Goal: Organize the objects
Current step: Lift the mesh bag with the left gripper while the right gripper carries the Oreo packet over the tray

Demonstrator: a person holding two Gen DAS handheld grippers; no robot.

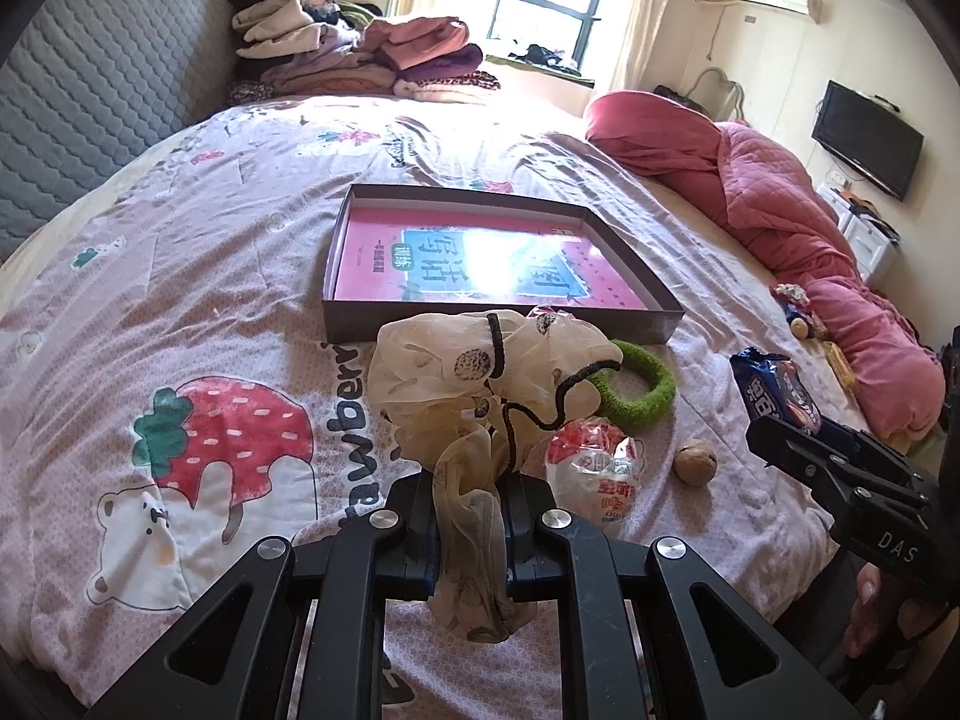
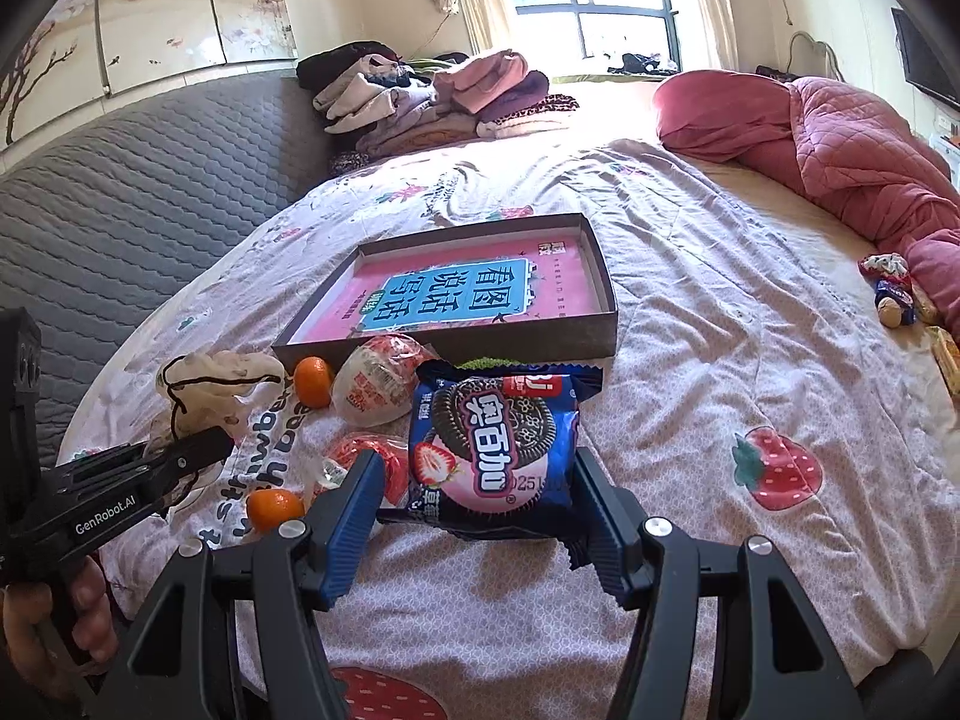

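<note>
Cream sheer cloth (image 1: 480, 396) pinched in clenched left gripper (image 1: 468, 534), dangling above bed (image 1: 180, 252). Blue cookie packet (image 2: 492, 450) clamped across its width between right gripper (image 2: 480, 516) pads, raised off bedspread. Step in hand: carry phase, both loads lifted. Next, likely: move forward to shallow box (image 2: 600, 312) just beyond, lower inside rim, release. Oranges, walnut, wrapped snacks left beside box.

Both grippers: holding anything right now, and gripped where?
Left gripper is shut on the cream scrunchie, pinching a bunched fold of its fabric. Right gripper clamps the blue cookie packet across its lower side edges.
</note>
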